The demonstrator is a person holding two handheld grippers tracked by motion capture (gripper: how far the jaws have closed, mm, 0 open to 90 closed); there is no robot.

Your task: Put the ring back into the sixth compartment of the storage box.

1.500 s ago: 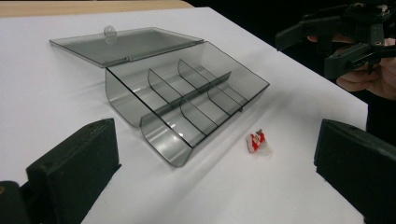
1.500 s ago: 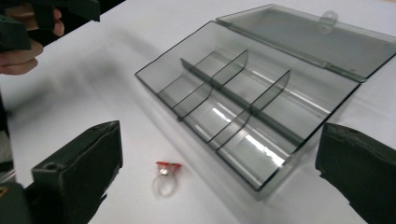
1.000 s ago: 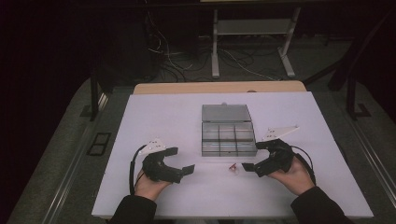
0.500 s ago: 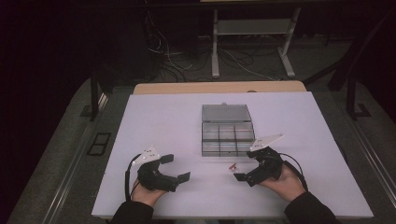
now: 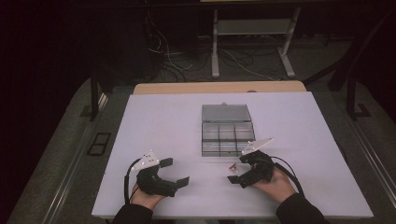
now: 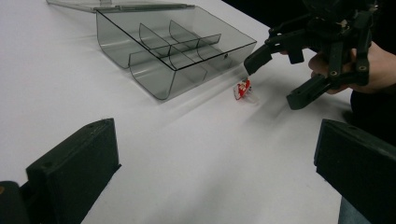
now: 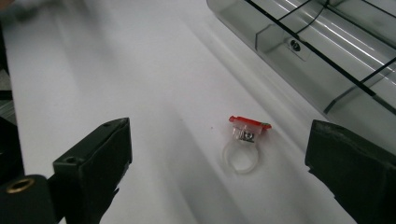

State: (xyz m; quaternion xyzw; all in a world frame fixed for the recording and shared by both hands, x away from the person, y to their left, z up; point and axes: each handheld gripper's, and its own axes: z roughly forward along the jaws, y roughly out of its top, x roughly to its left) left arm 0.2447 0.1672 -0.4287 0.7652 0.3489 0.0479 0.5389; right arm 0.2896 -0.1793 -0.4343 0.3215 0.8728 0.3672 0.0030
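Note:
A small clear ring with a red top (image 5: 232,166) lies on the white table (image 5: 163,121), just in front of an open clear compartment box (image 5: 226,140). My right gripper (image 5: 238,170) hangs low over the table with the ring (image 7: 245,140) between its jaws and ahead of them, untouched. Its jaws have just been closing a little and still stand wide, so it is open (image 7: 223,140). My left gripper (image 5: 175,171) rests open near the front edge, with nothing between its jaws (image 6: 217,140). It faces the ring (image 6: 242,88) and the right gripper (image 6: 276,79).
The box (image 6: 154,79) has its lid laid flat behind it and its compartments look bare. In the right gripper view its front wall (image 7: 327,60) runs close on the right. Beyond the table are a dark floor, cables and a metal stand (image 5: 252,42).
My right gripper has moved left and down toward the ring. The left gripper has drifted slightly toward the front edge. The ring and the box have not moved.

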